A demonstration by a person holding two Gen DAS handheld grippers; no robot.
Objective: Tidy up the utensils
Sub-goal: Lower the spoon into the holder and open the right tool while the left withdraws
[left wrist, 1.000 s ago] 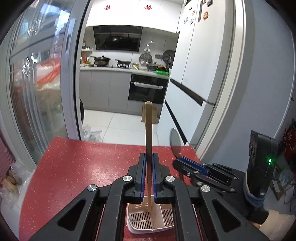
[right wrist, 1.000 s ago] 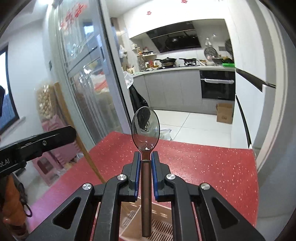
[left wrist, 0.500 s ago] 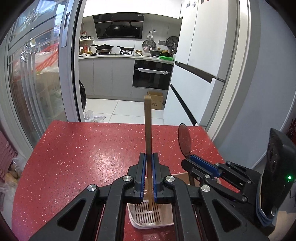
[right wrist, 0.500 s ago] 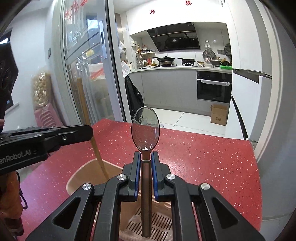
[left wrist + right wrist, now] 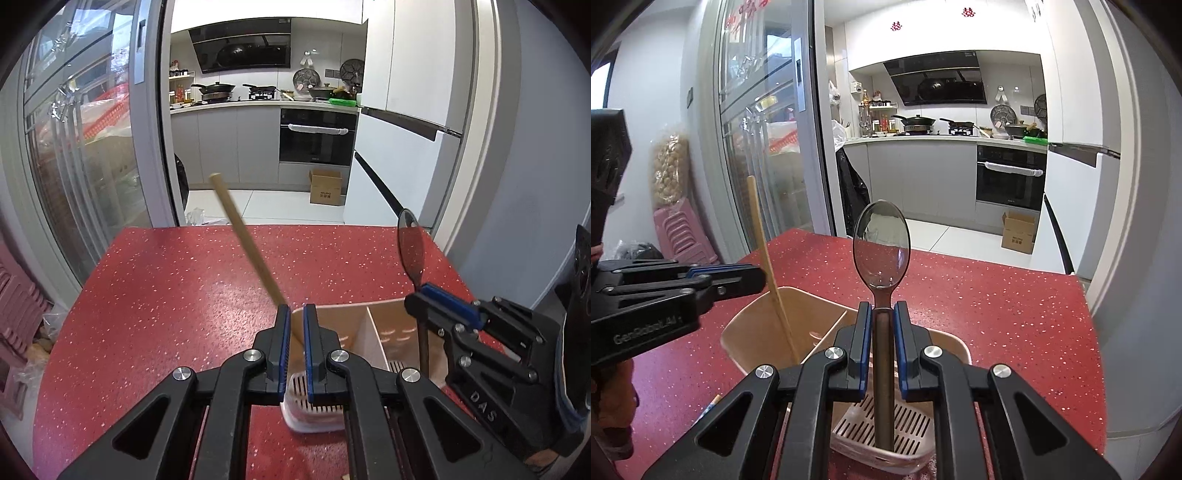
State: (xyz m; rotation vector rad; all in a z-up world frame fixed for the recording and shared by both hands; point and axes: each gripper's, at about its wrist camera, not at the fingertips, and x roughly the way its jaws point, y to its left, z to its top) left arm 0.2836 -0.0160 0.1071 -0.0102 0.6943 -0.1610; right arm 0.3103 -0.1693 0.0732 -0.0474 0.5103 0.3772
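A beige two-compartment utensil holder stands on the red speckled table. A wooden chopstick leans left in its left compartment, loose between the parted fingers of my left gripper. My right gripper holds a metal spoon upright, bowl up, handle end down in the slotted right compartment; its pads look slightly parted. The right gripper also shows in the left wrist view.
A sliding glass door stands left of the table. A white fridge and grey wall stand at the right. The kitchen with oven and a cardboard box lies beyond the table's far edge.
Both grippers lowered over the holder. The left jaws parted and the chopstick fell from upright to leaning left in the holder. The spoon's handle went down into the right compartment.
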